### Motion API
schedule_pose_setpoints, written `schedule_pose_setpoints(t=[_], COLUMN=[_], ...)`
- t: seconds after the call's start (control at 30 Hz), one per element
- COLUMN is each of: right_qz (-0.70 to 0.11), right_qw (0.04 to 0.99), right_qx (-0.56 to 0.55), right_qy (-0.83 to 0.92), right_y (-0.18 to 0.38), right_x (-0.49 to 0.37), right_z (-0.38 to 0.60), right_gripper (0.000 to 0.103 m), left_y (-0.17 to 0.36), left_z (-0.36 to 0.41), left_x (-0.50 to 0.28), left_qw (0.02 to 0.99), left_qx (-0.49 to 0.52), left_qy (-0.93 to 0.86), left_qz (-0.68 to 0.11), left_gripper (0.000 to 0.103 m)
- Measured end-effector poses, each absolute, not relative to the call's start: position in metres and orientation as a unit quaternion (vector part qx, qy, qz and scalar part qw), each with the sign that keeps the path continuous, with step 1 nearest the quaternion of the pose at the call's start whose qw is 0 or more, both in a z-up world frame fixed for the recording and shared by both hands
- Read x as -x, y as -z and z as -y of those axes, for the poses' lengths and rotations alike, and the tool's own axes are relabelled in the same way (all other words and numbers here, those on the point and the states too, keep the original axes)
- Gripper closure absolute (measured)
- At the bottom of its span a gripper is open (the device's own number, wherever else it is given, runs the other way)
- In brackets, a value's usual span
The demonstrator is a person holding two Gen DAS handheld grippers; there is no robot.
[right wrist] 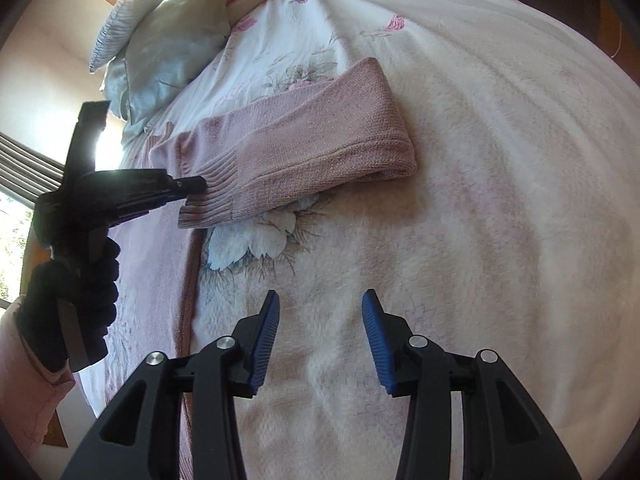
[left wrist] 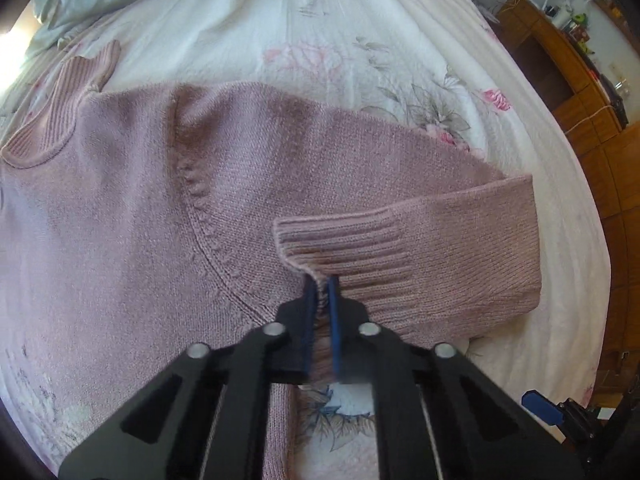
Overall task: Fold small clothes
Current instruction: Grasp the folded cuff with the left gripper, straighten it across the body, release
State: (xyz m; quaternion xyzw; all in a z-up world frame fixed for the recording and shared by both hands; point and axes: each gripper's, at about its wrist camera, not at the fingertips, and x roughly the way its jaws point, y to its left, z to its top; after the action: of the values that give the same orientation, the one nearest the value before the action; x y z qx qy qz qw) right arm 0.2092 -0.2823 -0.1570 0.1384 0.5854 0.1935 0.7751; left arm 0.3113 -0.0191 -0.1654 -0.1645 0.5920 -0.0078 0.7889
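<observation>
Sweater (left wrist: 132,208), pink knit, lies spread flat on the floral bedspread (left wrist: 320,32). The left gripper (left wrist: 320,284) pinches the ribbed cuff (left wrist: 340,244), its sleeve doubled back over the body. The right gripper (right wrist: 320,320) hovers with jaws wide apart above bare bedspread, holding nothing.

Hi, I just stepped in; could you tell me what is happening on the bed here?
A person is folding a pink knit sweater spread on a floral bedspread. The left gripper is shut on the ribbed cuff of one sleeve, which is doubled back toward the sweater's body. The right gripper is open over bare bedspread, holding nothing and touching no cloth. A dark-gloved hand holds the left gripper's handle. Pillows lie at the head of the bed.
</observation>
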Motion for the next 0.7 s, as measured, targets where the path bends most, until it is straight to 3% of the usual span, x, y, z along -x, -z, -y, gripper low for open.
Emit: schedule_pose_setpoints(t=[0.27, 0.7], right_qz=[-0.587, -0.571], right_qw=[0.773, 0.781], right_qx=[-0.150, -0.136], right_qy=[-0.188, -0.214], right_y=[0.160, 0.137], right_x=[-0.210, -0.229], right_z=[0.275, 0.226], right_gripper=[0.058, 0.057], left_y=[0.101, 0.052], left_z=[-0.029, -0.213], left_x=[-0.294, -0.228], left_qw=[0.834, 0.855], left_qx=[0.224, 0.229], left_qy=[0.026, -0.117], left_qz=[-0.503, -0.451], left_gripper=[0.099, 0.100])
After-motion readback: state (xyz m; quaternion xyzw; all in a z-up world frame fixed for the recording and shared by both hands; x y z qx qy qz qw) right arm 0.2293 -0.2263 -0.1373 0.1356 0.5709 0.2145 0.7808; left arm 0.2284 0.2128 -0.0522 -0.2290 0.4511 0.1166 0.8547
